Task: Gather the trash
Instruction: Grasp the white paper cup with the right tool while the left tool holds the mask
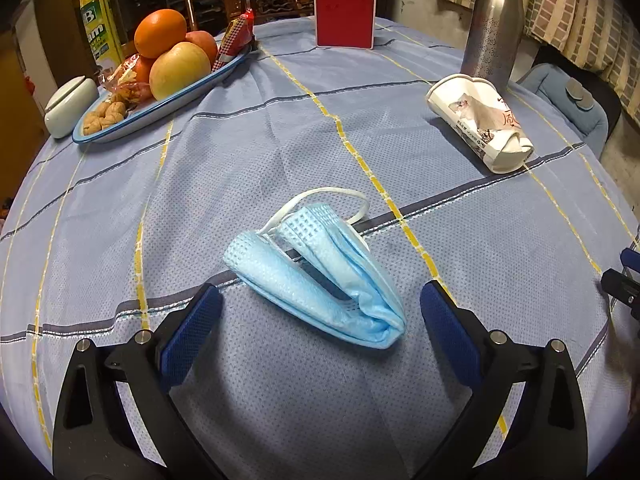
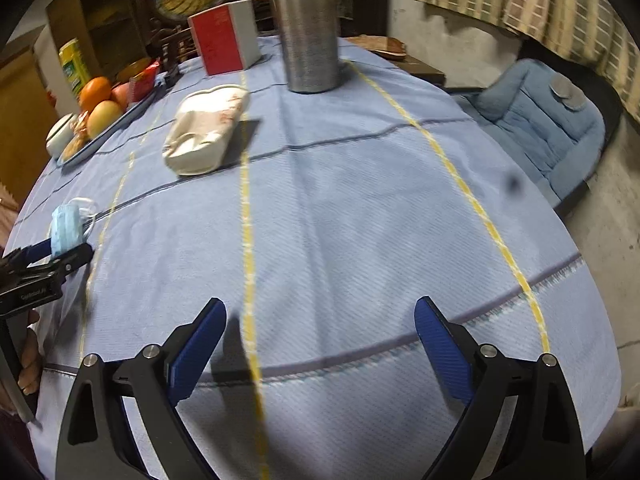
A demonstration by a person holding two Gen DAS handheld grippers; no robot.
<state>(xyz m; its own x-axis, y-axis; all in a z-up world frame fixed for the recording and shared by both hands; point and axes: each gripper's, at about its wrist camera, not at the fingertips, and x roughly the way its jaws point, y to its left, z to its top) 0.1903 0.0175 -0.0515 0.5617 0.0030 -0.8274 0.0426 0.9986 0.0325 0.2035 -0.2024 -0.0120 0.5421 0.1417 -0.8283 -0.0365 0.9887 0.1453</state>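
Where the left gripper (image 1: 320,300) points steeply down at the blue checked tablecloth (image 1: 500,248), jaws spread wide, blue pads (image 1: 192,332) apart on both sides of the folded blue face mask (image 1: 316,276) and not pressing it; mask lying flat on the cloth between the fingertips, white ear loop (image 1: 340,196) curled at its far end; seen from the right wrist view, the same mask (image 2: 66,228) just at the tips of the left gripper (image 2: 68,254), with part of a hand (image 2: 30,352) on the handle at the left edge.

Right gripper (image 2: 320,320) also tilted downward over bare cloth, jaws wide, nothing between the pads (image 2: 440,344); only a yellow stripe (image 2: 248,280) of the cloth running under it; its tip barely visible at the right edge of the left wrist view (image 1: 624,284).

Further away, a crushed white paper cup (image 1: 480,120) lying on its side, well apart from the mask; same cup (image 2: 208,128) ahead and to the left in the right wrist view.

Behind the cup, a tall steel bottle (image 1: 494,24) standing upright; at the far edge, a red box (image 1: 345,8) standing upright.

On the far left, an oval tray (image 1: 160,108) with an orange (image 1: 160,32), apples and walnuts; beside it a small white lidded jar (image 1: 68,106) and a yellow tin (image 1: 98,20); beyond the table on the right, a blue cushion (image 2: 540,120).
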